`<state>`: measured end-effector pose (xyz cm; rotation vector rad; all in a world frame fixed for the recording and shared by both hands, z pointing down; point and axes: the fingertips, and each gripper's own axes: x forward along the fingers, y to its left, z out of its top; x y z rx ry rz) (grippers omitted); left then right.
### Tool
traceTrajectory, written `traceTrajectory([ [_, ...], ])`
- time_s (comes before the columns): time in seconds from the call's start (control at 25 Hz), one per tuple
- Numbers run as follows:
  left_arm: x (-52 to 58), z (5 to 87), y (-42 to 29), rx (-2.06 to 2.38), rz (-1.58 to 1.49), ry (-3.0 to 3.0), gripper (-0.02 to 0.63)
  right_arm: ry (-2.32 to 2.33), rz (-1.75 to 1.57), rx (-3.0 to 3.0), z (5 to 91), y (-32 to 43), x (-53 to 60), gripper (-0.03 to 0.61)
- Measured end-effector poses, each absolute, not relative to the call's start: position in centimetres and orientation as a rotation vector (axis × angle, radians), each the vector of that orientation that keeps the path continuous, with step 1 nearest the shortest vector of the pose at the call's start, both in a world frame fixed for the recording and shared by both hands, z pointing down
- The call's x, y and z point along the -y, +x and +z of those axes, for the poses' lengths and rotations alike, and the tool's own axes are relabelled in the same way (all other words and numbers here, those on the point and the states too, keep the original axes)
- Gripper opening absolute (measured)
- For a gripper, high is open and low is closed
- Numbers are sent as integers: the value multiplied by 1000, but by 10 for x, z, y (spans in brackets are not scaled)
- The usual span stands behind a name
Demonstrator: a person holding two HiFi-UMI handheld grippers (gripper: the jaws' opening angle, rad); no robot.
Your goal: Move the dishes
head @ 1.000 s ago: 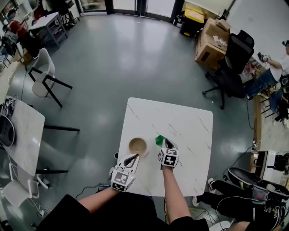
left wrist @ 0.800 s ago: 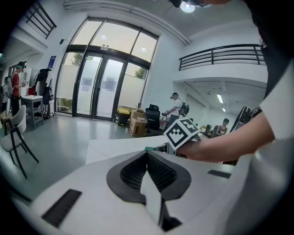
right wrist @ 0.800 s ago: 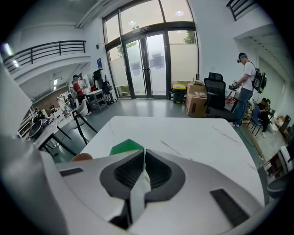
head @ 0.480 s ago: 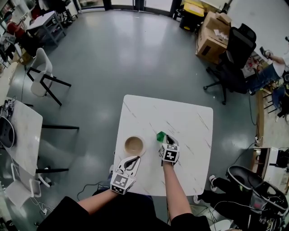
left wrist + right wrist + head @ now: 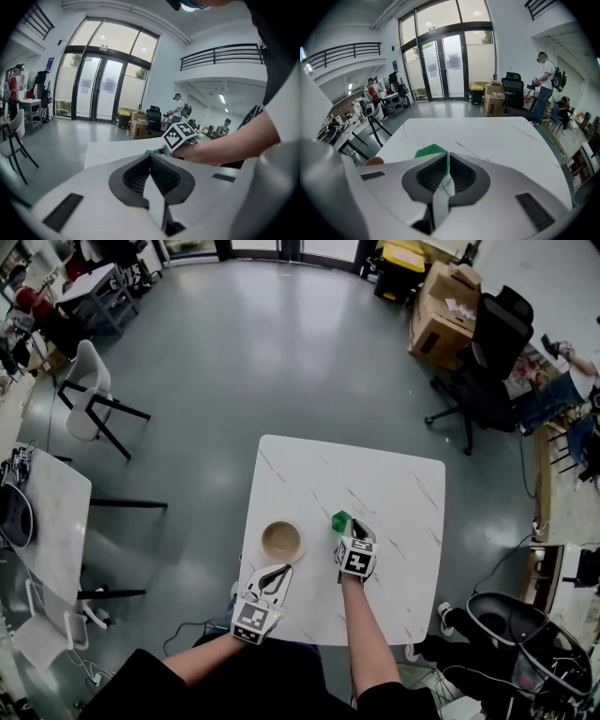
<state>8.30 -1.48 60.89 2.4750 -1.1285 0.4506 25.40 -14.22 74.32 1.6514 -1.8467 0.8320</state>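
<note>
Green dish (image 5: 340, 519): small, faceted and plastic-looking, pinched by one wall at the tips of the right claw (image 5: 349, 530). Whether it rests on the table or hangs just clear of it cannot be told.
Right claw: jaws closed down on the thin green wall, with the rest of the dish sticking out ahead and a little to the left of the tips.
Left claw (image 5: 277, 572): jaws drawn together with nothing between them, tips stopping just short of the bowl.
Bowl (image 5: 281, 540): white-rimmed and tan inside, it sits on the white marbled table (image 5: 394, 493) straight ahead of the left claw. It is just to the left of the right claw and not touching what that claw holds.
Handling, green dish: probably light and stiff. The wall is thin and smooth, so a one-sided pinch could let it swing or slip; a deeper bite over the rim looks safer.
Handling, bowl: probably heavier, hard, glazed and breakable. The rim nearest the left claw looks like the place to take it, one jaw inside and one outside.
</note>
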Motion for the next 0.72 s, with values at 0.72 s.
traceTrajectory([
  [0.72,5,604,45,1155,425,2473,17,1703,743,1959,670,195,90,26],
])
